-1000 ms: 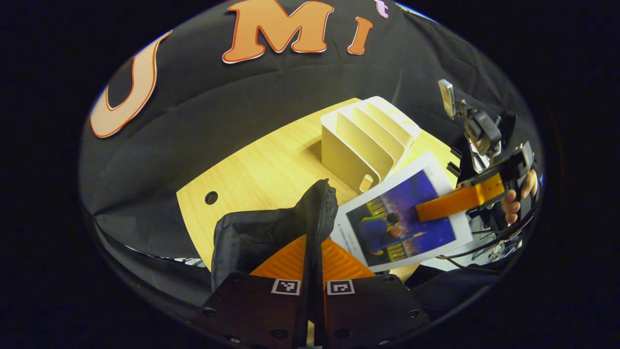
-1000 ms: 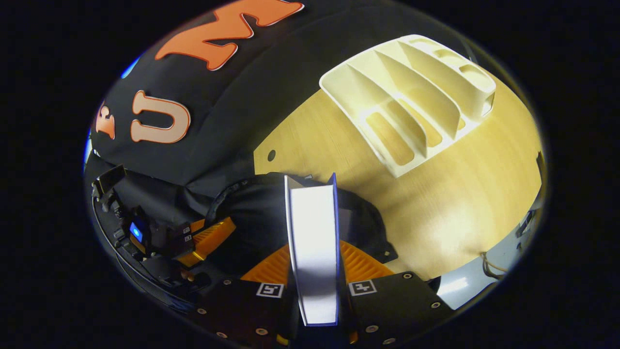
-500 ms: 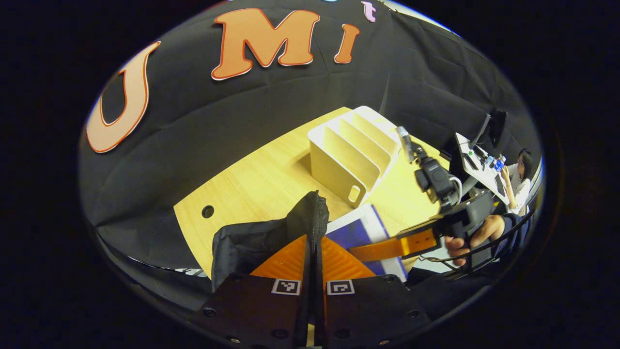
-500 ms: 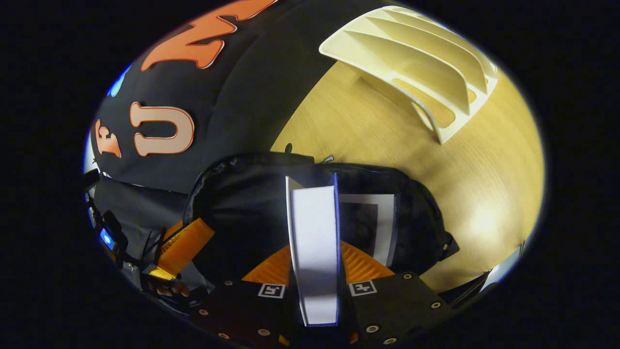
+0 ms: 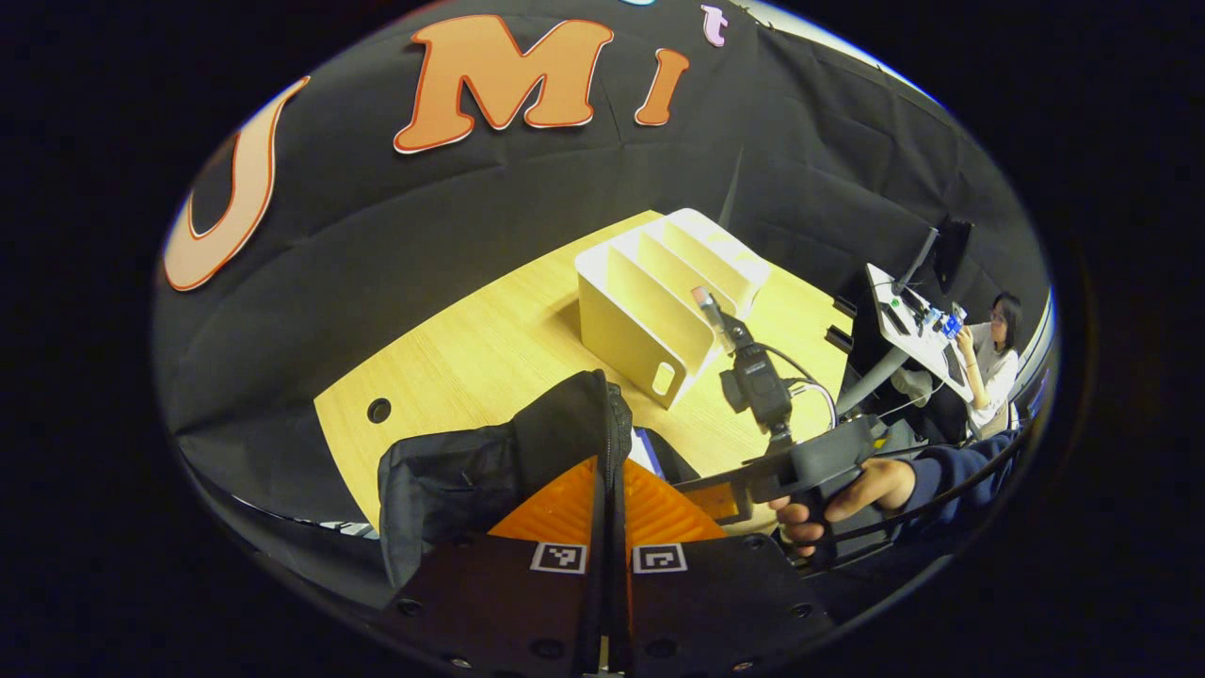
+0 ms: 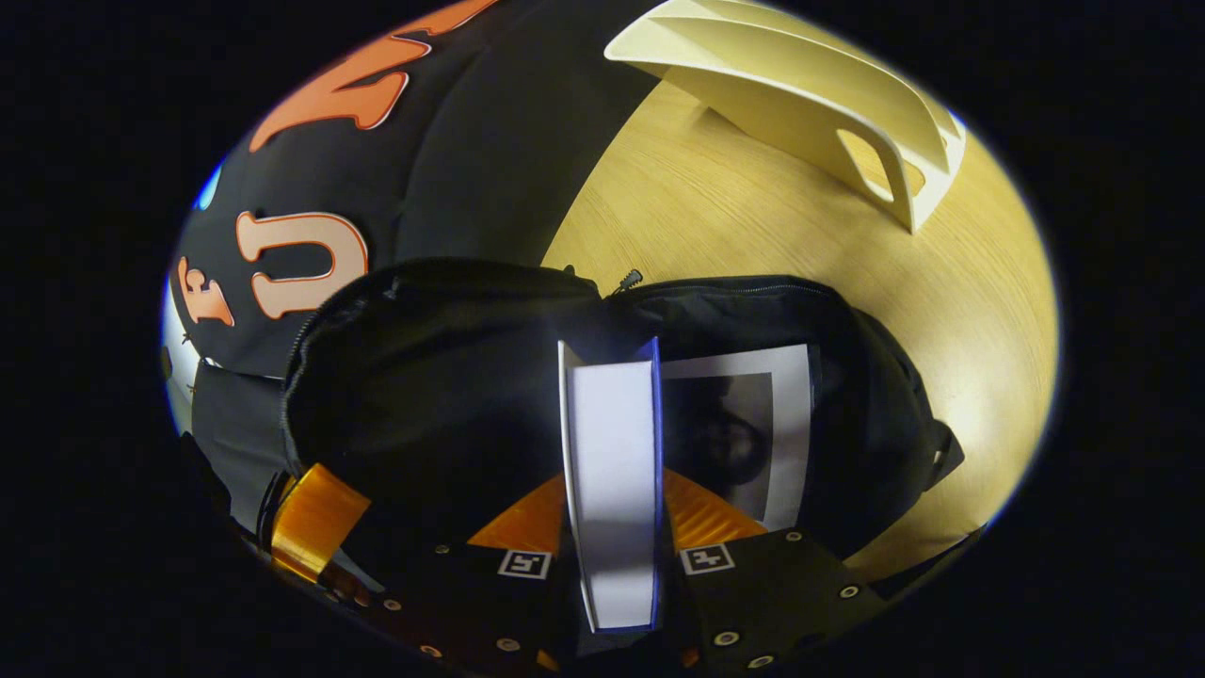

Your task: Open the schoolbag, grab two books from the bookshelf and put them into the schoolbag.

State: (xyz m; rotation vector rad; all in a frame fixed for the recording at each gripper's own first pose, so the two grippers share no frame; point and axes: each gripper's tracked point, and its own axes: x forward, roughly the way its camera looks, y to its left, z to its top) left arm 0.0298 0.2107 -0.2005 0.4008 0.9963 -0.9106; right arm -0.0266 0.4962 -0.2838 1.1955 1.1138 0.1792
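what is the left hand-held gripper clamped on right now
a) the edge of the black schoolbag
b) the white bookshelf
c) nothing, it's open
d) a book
a: in the left gripper view the left hand-held gripper has its fingers pressed together on a raised fold of the schoolbag, while the bookshelf stands apart on the table.
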